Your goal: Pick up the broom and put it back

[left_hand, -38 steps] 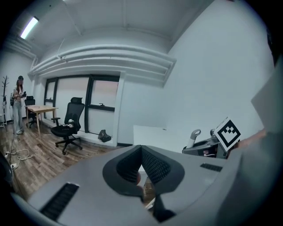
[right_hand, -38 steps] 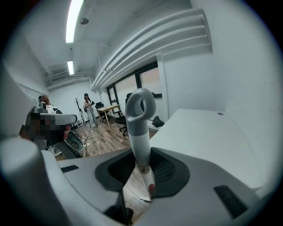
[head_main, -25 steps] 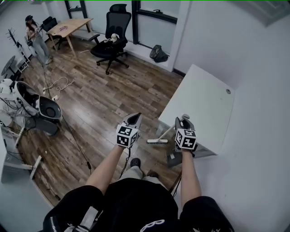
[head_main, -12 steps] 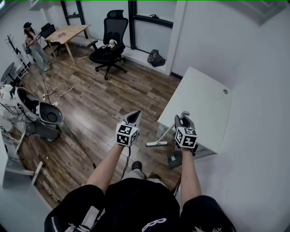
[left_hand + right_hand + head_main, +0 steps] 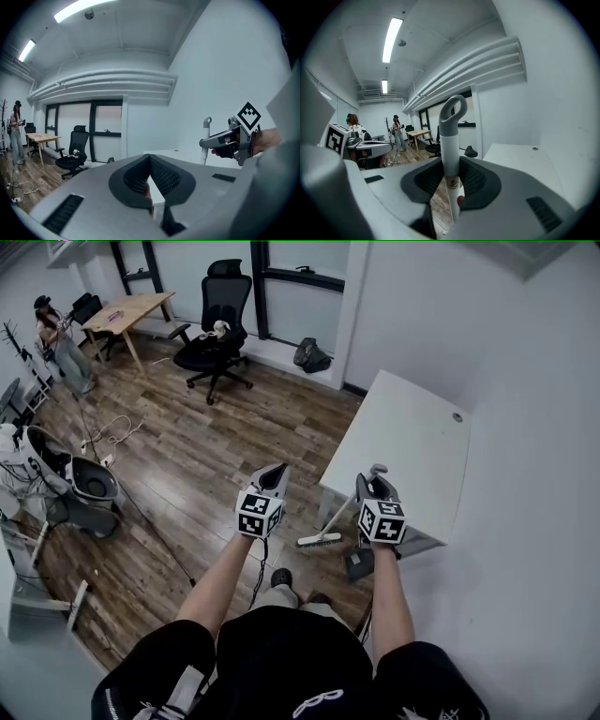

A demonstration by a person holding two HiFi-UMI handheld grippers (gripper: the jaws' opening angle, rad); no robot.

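The broom (image 5: 339,517) has a white handle with a grey loop at the top and a small brush head (image 5: 320,541) hanging above the wooden floor. My right gripper (image 5: 373,486) is shut on the handle just below the loop, beside the white table (image 5: 417,442). In the right gripper view the handle (image 5: 450,150) stands upright between the pads of that gripper (image 5: 451,180). My left gripper (image 5: 275,476) hovers to the left of the broom, shut with nothing in it. The left gripper view shows its jaw tips (image 5: 150,161) meeting, with the right gripper (image 5: 224,140) and broom top (image 5: 206,124) ahead.
A dark dustpan (image 5: 359,565) sits on the floor under my right hand. A black office chair (image 5: 214,348), a wooden desk (image 5: 131,310) and a black bag (image 5: 309,354) stand at the far wall. A person (image 5: 52,334) stands far left. A white machine (image 5: 70,474) and cables (image 5: 117,427) are at left.
Both grippers have risen a little, and the broom has come up with the right one. Neither gripper's jaws have changed.
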